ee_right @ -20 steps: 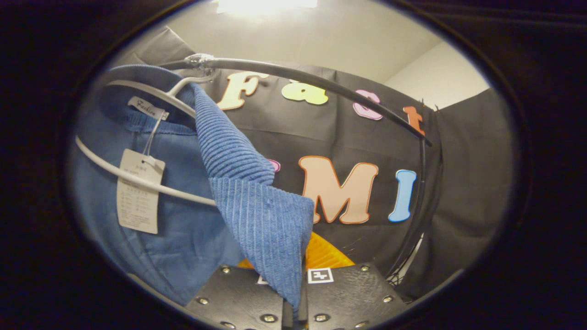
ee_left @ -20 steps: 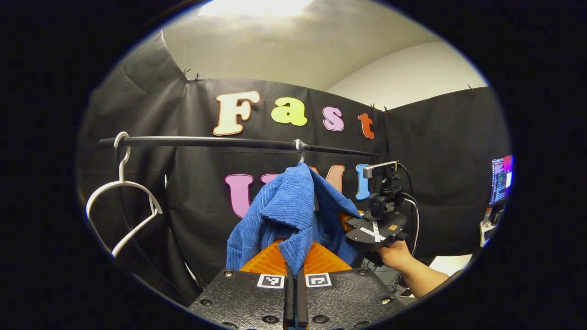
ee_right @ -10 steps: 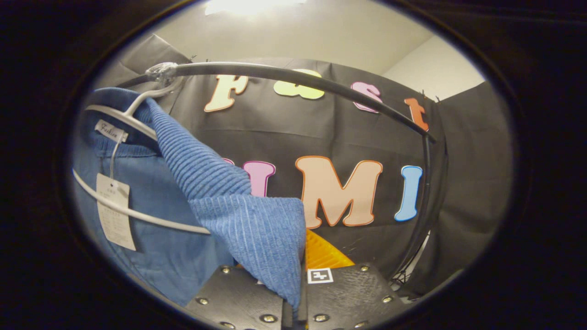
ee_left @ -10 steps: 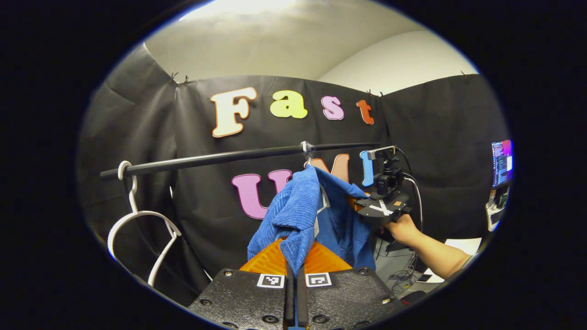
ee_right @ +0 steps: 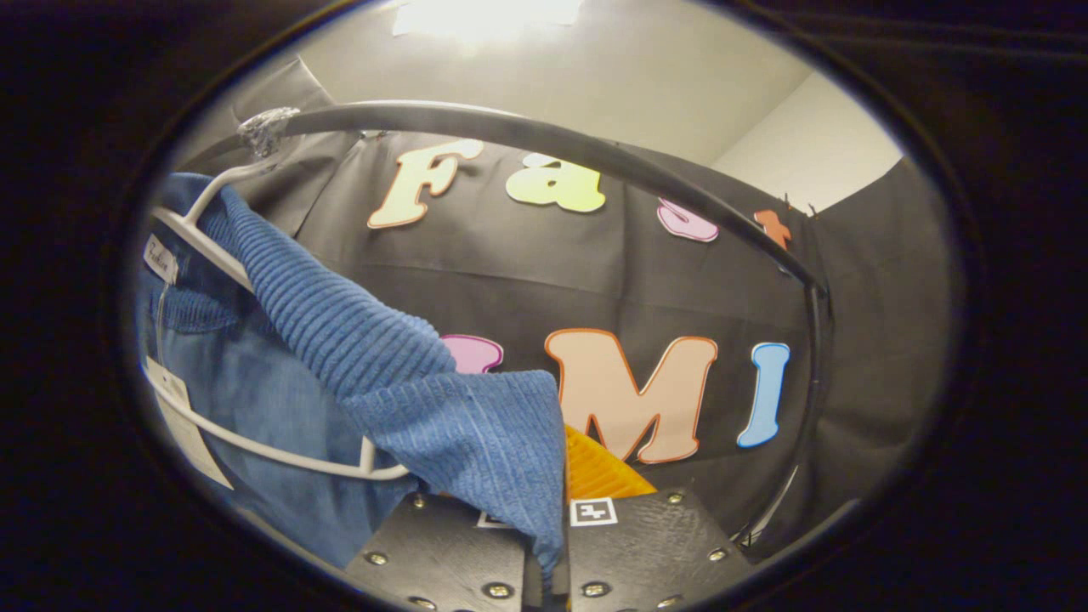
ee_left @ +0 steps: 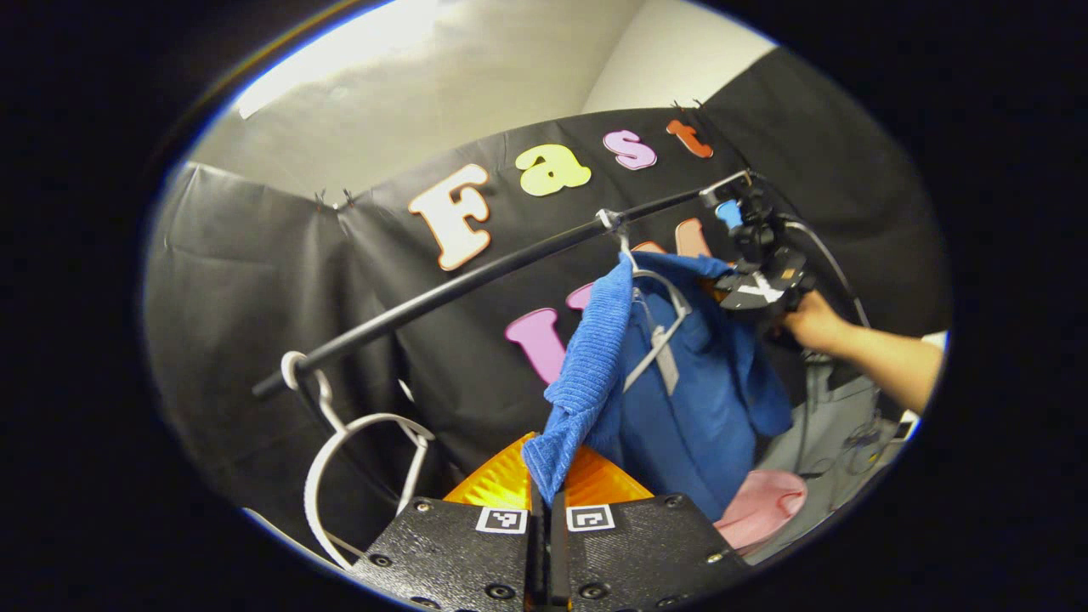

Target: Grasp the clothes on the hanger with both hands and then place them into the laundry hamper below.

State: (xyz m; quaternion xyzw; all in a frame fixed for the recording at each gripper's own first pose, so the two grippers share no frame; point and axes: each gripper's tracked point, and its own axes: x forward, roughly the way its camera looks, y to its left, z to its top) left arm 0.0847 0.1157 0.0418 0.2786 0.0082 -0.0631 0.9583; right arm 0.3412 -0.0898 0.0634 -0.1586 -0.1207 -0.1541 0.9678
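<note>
Beneath the black rail (ee_left: 476,276), the blue garment (ee_left: 680,399) hangs on a white hanger (ee_left: 659,340) whose hook sits taped at the rail's middle. In the left gripper view, the left tool (ee_left: 544,510) is closed on a ribbed edge of the garment, both fingers pressing the fold between them. Farther off in that view, the right tool (ee_left: 752,285), held by a hand (ee_left: 807,321), meets the garment at its opposite shoulder. In the right gripper view, the right tool (ee_right: 557,561) is likewise clamped on ribbed fabric (ee_right: 459,433), which drapes over its fingers, while the hanger's bar (ee_right: 272,446) and arm cross the open neck of the garment.

The step in hand appears to be drawing the garment off the hanger. To do it well, both tools should probably keep their grip and spread the shoulders outward and clear of the hanger's arms together, so that neither side snags and the hanger is not dragged along the rail. A pink object (ee_left: 761,510) low in the left gripper view may be the hamper; this cannot be confirmed.

A second, empty white hanger (ee_left: 357,459) hangs near the rail's end, well apart from the garment.

Writing: a small woven neck label (ee_right: 159,259) and a paper swing tag (ee_right: 183,425) show in the right gripper view; neither is legible here.
</note>
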